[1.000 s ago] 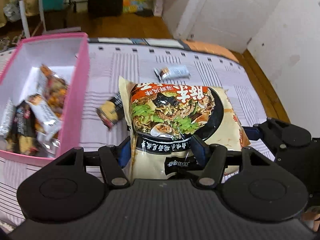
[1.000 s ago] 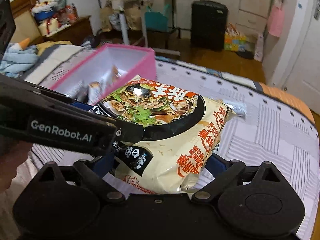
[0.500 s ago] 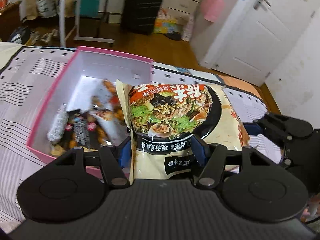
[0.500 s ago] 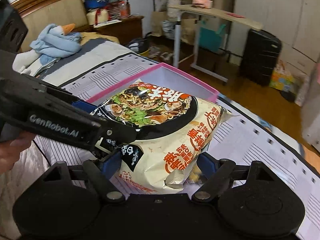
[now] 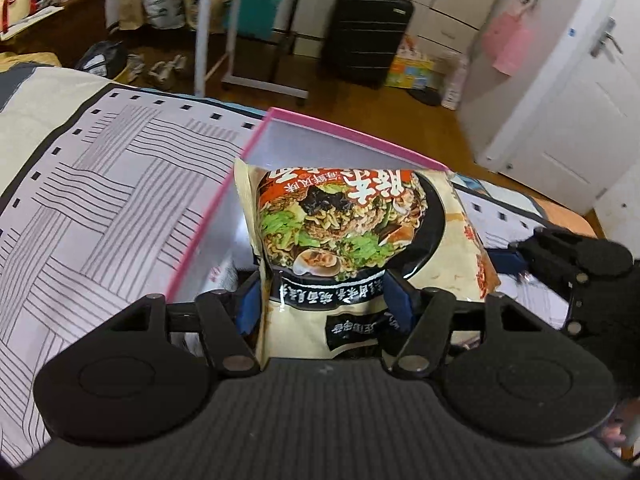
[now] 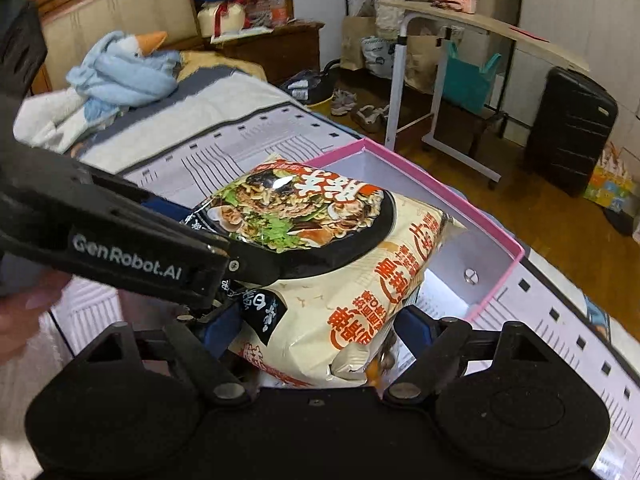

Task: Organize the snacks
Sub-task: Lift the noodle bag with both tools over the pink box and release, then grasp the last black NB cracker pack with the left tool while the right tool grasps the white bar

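Note:
A large cream noodle packet (image 5: 352, 232) with a black bowl picture is held in the air by both grippers. My left gripper (image 5: 324, 300) is shut on its near edge. My right gripper (image 6: 320, 328) is shut on another edge of the same packet (image 6: 344, 264). The packet hangs over the pink box (image 5: 356, 140), which has a white inside, and hides most of what is in it. The box's far corner shows in the right wrist view (image 6: 500, 240). The left gripper's body crosses the right wrist view at the left.
The box sits on a bed with a white striped cover (image 5: 100, 200). A blue plush goose (image 6: 120, 76) lies near the headboard. A rolling side table (image 6: 440, 80), a black suitcase (image 5: 366, 32), bags and shoes stand on the wooden floor beyond.
Both grippers have carried the noodle packet to the left, from over the bedcover to above the pink box. The loose snacks on the cover have gone out of view.

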Demonstrator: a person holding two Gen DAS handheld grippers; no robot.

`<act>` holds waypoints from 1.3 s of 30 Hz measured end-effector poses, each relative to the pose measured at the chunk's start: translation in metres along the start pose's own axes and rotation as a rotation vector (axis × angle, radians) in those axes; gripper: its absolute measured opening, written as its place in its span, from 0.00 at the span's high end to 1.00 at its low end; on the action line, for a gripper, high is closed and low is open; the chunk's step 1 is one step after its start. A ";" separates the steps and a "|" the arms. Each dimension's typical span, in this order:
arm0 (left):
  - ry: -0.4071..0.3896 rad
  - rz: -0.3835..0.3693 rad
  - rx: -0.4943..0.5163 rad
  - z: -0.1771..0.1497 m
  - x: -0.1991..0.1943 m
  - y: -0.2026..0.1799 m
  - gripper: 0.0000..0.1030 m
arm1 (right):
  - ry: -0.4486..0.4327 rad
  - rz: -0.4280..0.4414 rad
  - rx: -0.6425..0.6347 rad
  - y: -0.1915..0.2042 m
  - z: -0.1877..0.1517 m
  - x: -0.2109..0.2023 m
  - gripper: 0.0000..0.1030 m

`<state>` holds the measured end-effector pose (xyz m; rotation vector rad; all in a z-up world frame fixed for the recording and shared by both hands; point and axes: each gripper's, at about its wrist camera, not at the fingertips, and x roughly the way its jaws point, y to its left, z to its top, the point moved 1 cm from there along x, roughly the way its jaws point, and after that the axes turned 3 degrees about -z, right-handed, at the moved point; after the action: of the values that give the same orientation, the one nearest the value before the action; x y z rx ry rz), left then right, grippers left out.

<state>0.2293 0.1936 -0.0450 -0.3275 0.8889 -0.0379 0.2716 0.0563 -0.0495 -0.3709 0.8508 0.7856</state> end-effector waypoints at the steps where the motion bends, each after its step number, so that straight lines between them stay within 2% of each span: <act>1: 0.010 0.011 -0.004 0.003 0.005 0.000 0.37 | 0.001 -0.020 -0.019 0.001 0.002 0.003 0.15; 3: 0.011 0.033 -0.011 0.008 0.009 0.002 0.35 | -0.027 -0.072 -0.043 -0.001 -0.001 -0.004 0.15; 5: -0.040 0.061 0.009 0.008 0.002 0.000 0.31 | -0.053 -0.073 -0.044 -0.005 -0.006 -0.023 0.14; 9: -0.082 0.068 0.084 0.004 -0.016 -0.015 0.30 | -0.142 -0.083 0.022 -0.019 -0.024 -0.079 0.10; 11: -0.081 0.035 0.115 0.001 -0.025 -0.023 0.31 | -0.180 -0.103 0.045 -0.027 -0.035 -0.106 0.10; 15: -0.049 -0.057 0.180 -0.008 -0.036 -0.044 0.32 | -0.195 -0.161 0.092 -0.051 -0.051 -0.141 0.10; 20: 0.030 -0.182 0.285 -0.017 -0.032 -0.081 0.35 | -0.178 -0.202 0.226 -0.091 -0.067 -0.158 0.10; 28: 0.132 -0.270 0.508 -0.029 0.001 -0.152 0.39 | -0.046 -0.233 0.458 -0.163 -0.096 -0.140 0.10; 33: 0.191 -0.283 0.572 -0.030 0.033 -0.182 0.39 | 0.028 -0.237 0.631 -0.206 -0.127 -0.111 0.10; 36: 0.214 -0.254 0.625 -0.036 0.054 -0.201 0.39 | 0.061 -0.272 0.649 -0.223 -0.139 -0.085 0.10; 39: 0.250 -0.229 0.699 -0.042 0.076 -0.219 0.36 | 0.088 -0.308 0.615 -0.238 -0.153 -0.062 0.08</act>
<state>0.2679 -0.0380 -0.0624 0.2372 1.0225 -0.5987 0.3427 -0.2205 -0.0980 0.0152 1.0408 0.1994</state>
